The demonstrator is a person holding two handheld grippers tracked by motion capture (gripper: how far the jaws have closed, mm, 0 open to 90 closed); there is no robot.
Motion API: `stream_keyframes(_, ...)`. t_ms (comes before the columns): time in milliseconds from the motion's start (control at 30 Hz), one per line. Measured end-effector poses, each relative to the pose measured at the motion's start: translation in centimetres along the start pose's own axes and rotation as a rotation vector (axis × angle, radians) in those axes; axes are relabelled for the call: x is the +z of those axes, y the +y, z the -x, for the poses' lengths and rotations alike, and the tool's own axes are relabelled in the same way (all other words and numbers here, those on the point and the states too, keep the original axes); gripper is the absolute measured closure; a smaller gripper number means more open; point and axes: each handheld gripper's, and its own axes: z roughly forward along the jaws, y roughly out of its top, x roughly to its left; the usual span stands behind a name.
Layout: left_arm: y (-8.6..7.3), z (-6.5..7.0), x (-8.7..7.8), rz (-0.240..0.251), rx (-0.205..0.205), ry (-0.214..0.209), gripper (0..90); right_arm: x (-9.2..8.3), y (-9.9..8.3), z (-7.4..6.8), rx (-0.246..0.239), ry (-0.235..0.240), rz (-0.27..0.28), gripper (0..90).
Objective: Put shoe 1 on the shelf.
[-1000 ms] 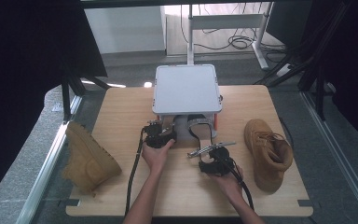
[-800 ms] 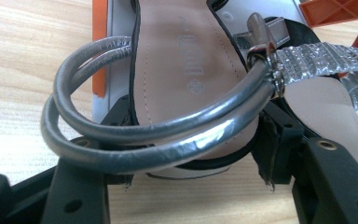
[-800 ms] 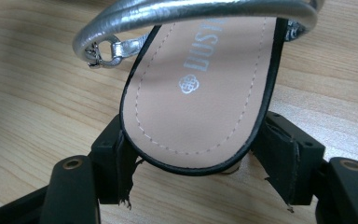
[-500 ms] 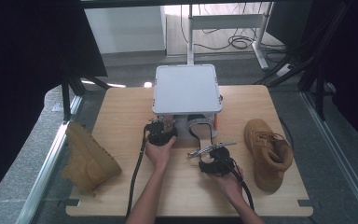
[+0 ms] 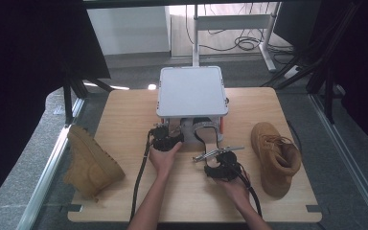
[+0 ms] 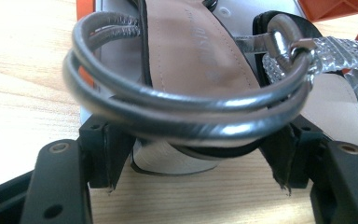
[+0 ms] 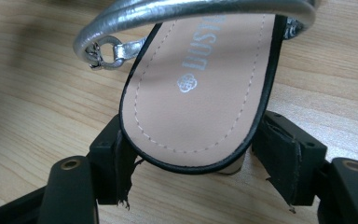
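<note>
While opening, left tool (image 6: 195, 184) astride sandal (image 6: 200, 56).

Overhead view; two close sandal (image 7: 196, 88) views

Two tan boots (image 5: 275, 157) (image 5: 90, 160) lie at opposite edges of the wooden table (image 5: 124, 110).

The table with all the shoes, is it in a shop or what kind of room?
Probably a lab or workshop, not a shop: a bare wooden table, loose cables on the floor, and black stands around it.
</note>
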Motion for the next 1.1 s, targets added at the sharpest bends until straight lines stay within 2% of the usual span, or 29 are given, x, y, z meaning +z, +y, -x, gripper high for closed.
stream_keyframes(167,-0.14,0.08,-0.08,0.011,0.047,0.010,32.6,-0.16,-0.03,-0.10,-0.007,-0.004,0.010,32.3)
stream_keyframes(267,-0.18,0.16,-0.07,0.012,0.060,0.020,33.5,-0.31,-0.02,-0.09,-0.006,0.002,0.023,32.4)
stream_keyframes(767,-0.02,0.04,-0.05,-0.007,0.070,0.020,35.1,-0.38,-0.12,-0.01,-0.002,0.004,0.044,33.6)
stream_keyframes(1000,-0.05,0.10,-0.05,-0.007,0.076,0.029,35.3,-0.45,0.05,-0.09,-0.007,-0.005,0.033,34.5)
stream_keyframes(1100,-0.03,0.11,-0.04,-0.007,0.076,0.029,35.4,-0.68,0.20,-0.05,0.000,-0.021,0.051,37.1)
